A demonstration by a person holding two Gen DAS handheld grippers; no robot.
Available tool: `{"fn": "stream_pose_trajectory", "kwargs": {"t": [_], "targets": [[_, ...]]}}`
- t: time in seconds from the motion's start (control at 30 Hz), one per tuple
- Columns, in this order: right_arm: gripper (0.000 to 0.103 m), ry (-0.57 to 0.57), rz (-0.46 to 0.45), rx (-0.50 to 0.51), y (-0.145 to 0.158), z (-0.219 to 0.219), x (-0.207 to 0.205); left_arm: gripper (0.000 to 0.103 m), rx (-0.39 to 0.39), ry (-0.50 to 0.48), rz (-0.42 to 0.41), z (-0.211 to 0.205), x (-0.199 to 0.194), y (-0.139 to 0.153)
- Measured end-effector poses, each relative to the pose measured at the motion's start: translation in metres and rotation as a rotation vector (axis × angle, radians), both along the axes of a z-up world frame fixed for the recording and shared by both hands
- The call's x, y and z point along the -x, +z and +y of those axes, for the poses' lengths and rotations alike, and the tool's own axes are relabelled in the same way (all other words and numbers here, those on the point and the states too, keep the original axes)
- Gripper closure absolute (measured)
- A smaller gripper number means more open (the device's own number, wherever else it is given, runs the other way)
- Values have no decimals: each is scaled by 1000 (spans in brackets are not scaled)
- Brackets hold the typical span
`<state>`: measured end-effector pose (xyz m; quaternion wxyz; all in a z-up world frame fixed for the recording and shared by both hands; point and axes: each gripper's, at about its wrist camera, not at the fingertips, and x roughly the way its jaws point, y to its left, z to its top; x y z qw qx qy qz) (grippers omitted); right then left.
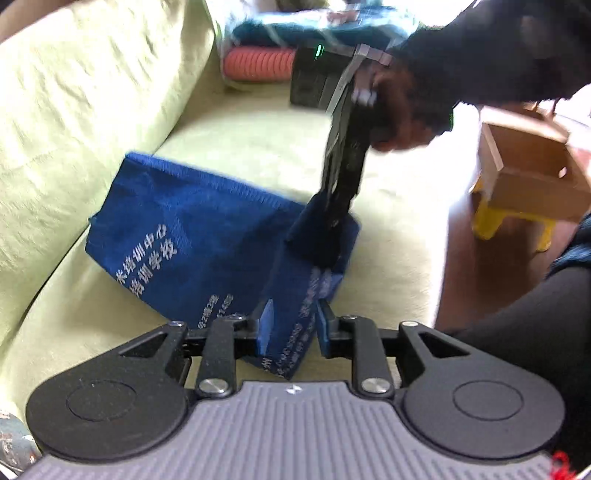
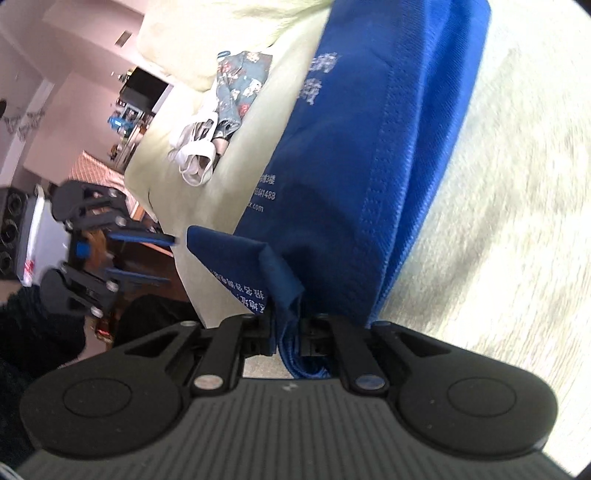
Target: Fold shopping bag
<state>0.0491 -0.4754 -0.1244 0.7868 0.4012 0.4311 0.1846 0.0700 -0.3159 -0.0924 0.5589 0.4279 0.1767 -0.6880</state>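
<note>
- Sofa [image 1: 92, 110], pale green fabric cover, fills most of both views; seat cushion runs under everything, back cushion rises on the left of the left wrist view.
- Shopping bag [image 1: 192, 236], blue non-woven cloth with white printed characters, lies on the sofa seat, partly folded. One end is lifted off the cushion and bunched.
- Cardboard box [image 1: 532, 166], open top, sits on a yellow stool [image 1: 491, 221] on the floor beside the sofa, well apart from the bag.
- Pile of folded textiles [image 1: 303, 29], teal, with an orange ribbed roll [image 1: 258, 64] below it, at the far end of the seat.
- Floral cloth [image 2: 240, 88] and a white garment [image 2: 195, 155] lie on the sofa edge, seen from the right wrist.
- Right gripper [image 2: 288, 332], held by a hand [image 1: 402, 110] in a dark sleeve: jaws pinched tight on a gathered fold of the bag, fabric squeezed between the pads.
- Left gripper [image 1: 291, 328]: jaws narrow but parted, blue pads either side of a standing flap of the bag; left pad close against the cloth, right pad shows a slight gap. From the right wrist its fingers [image 2: 144, 236] appear apart, blurred.
</note>
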Motion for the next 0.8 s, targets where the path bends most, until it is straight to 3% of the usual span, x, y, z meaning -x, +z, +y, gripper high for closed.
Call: {"fn": "stream_pose_trajectory", "kwargs": {"t": [0.17, 0.33, 0.4, 0.47, 0.53, 0.6, 0.67, 0.73, 0.8], "targets": [[100, -21, 21, -48, -7, -5, -2, 74, -34, 95, 22, -17, -5, -26], [100, -25, 21, -44, -4, -7, -4, 75, -44, 160, 72, -20, -11, -33], [96, -68, -11, 52, 13, 1, 5, 75, -45, 182, 78, -20, -10, -33], [85, -137, -33, 148, 30, 11, 18, 75, -44, 193, 70, -20, -8, -34], [62, -298, -77, 349, 54, 29, 41, 76, -43, 204, 70, -21, -7, -34], [63, -405, -130, 533, 70, 50, 58, 75, -40, 213, 68, -21, -6, -34], [72, -472, -225, 761, 86, 86, 76, 76, -39, 218, 65, -21, -6, -34], [88, -422, -299, 880, 89, 115, 78, 76, -37, 227, 62, -22, -5, -34], [92, -384, -303, 923, 82, 127, 73, 76, -36, 235, 59, -23, -5, -34]]}}
